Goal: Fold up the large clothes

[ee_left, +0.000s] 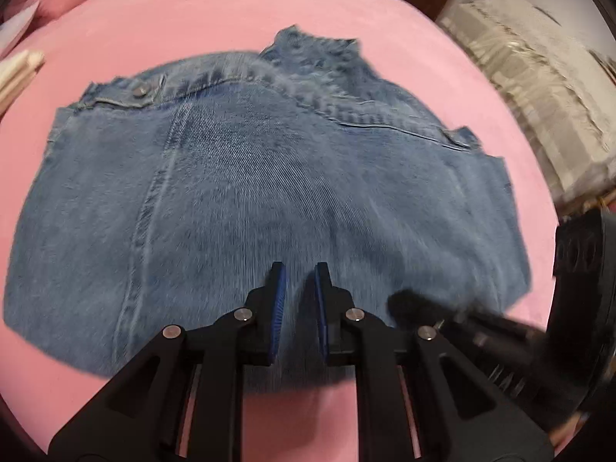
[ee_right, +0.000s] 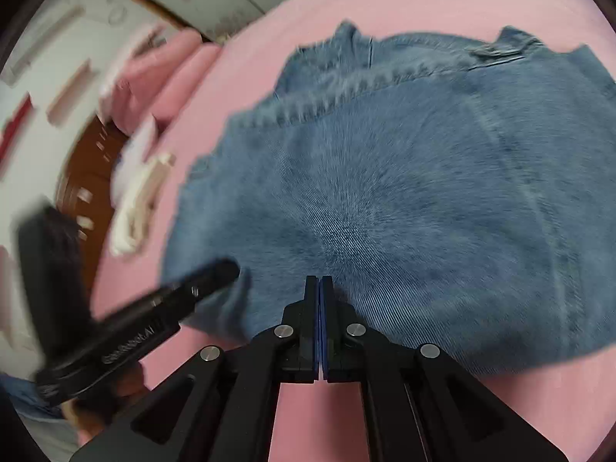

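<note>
Hand-held gripper (ee_left: 300, 269) above denim jacket's (ee_left: 269, 177) near edge

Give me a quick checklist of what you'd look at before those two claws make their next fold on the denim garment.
1. Left claw empty: ok, a small gap shows between its blue pads and no cloth is in it.
2. Right claw empty: ok, its pads are pressed together with nothing between.
3. Denim garment lying flat on the pink bedsheet: ok, folded into a compact block.
4. Collar tucked in: not ok, it sticks out at the far edge.
5. Claws clear of each other: cannot tell, they are close and blurred.
</note>
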A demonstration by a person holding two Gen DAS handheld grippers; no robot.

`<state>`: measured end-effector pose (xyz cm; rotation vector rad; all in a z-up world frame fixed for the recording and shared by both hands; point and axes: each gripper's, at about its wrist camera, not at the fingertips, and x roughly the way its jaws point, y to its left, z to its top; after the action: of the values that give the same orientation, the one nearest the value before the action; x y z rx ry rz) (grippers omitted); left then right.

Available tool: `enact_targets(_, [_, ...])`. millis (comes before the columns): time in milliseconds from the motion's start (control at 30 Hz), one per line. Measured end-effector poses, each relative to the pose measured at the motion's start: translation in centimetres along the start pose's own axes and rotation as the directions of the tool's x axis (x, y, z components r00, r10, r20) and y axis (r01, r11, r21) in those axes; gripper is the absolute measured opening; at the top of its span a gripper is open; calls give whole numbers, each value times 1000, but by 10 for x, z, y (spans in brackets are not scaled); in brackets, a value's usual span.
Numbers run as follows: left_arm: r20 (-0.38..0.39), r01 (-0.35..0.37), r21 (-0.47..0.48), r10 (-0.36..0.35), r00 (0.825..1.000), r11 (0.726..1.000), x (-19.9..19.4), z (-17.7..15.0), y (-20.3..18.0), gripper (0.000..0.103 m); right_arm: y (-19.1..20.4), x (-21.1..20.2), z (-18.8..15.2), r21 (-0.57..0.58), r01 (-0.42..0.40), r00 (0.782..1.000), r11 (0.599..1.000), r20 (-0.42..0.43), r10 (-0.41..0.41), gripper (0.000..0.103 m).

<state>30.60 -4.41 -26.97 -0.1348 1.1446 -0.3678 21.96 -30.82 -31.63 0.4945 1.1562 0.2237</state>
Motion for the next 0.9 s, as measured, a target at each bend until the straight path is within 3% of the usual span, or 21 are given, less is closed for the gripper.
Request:
enact_targets(100, [9,37,-75,-37,999,997,14,19,11,11,-5,11,11,30,-46,999,998,4,46,0])
enact_targets(200, [39,45,-96,-41,998,994,27,51,16,11,-14,24,46,65,-72,997,995,36,70,0])
enact_targets(333, [73,-30,-91,37,997,995,61,96,18,9,-15,43,88,100,-59,994,993,94,49,0])
enact_targets(400, [60,-102,-99,108,992,990,72,107,19,1,-14,55,102,124,-57,994,991,104,44,0])
enact_targets(533, [79,-191,-127,202,976,973,85,123,16,1,-21,63,125,95,-29,992,995,128,17,0])
enact_targets(600, [72,-158,-160,171,983,974,85,127,24,1,-22,71,136,36,0,992,999,127,-4,0])
enact_targets(667, [69,-101,-266,124,990,959,73,128,48,1,-35,63,147,-36,47,986,998,160,-41,0])
enact_targets(700, [73,-67,-302,93,993,951,66,128,61,1,-47,54,153,-50,110,977,993,190,-99,0])
enact_targets(733, [74,-80,-333,111,991,939,56,130,78,1,-61,50,162,-38,193,959,980,220,-181,0])
enact_targets(800, [96,-190,-334,234,967,923,45,133,98,1,-94,29,165,27,379,894,925,250,-373,0])
enact_targets(833, [97,-280,-315,324,941,907,43,135,114,3,-114,17,169,52,392,882,919,261,-391,0])
enact_targets(867, [84,-298,-314,339,937,901,45,137,124,1,-130,9,170,83,417,867,905,264,-424,0])
enact_targets(900, [71,-309,-323,349,935,895,47,137,139,1,-145,2,171,104,413,867,905,258,-426,0])
